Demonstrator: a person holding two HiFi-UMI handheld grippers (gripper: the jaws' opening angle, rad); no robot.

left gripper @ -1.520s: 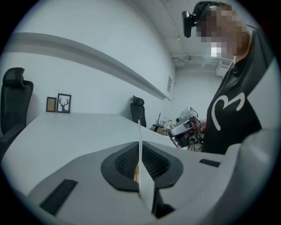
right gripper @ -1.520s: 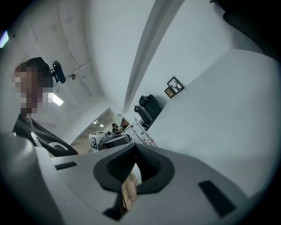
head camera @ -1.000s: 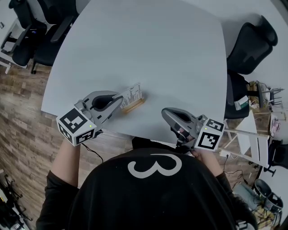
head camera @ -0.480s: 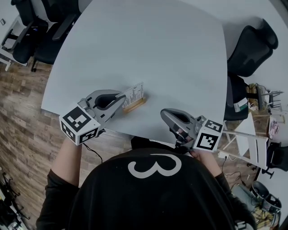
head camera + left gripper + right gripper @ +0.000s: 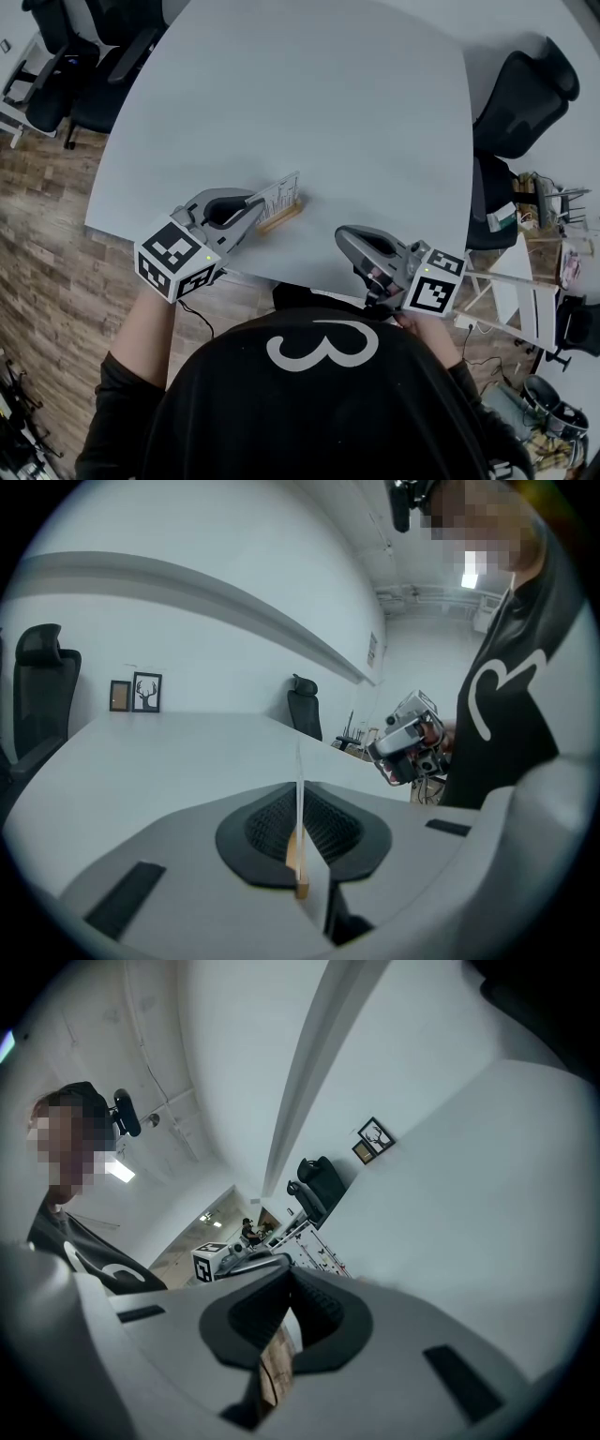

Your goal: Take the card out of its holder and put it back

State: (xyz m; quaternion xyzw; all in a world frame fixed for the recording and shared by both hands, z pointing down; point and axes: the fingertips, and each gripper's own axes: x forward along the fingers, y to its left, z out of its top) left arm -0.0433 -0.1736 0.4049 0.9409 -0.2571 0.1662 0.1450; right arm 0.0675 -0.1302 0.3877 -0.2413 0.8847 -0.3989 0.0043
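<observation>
A white printed card (image 5: 280,193) stands upright in a low wooden holder (image 5: 281,217) near the table's front edge. My left gripper (image 5: 255,206) comes at it from the left and is shut on the card's left end. In the left gripper view the card (image 5: 299,785) shows edge-on as a thin white line pinched between the dark pads, with a bit of the wooden holder (image 5: 296,857) below it. My right gripper (image 5: 343,234) rests to the right of the holder, apart from it, shut with nothing in its jaws (image 5: 286,1302).
The grey table (image 5: 309,103) spreads far beyond the holder. Black office chairs (image 5: 525,89) stand at the right and at the upper left (image 5: 66,56). Wood floor (image 5: 47,244) lies to the left. The person's torso fills the bottom of the head view.
The back of my left gripper has swung slightly right and toward the person, while its jaws stay on the card. The right gripper, the card and the holder have hardly moved.
</observation>
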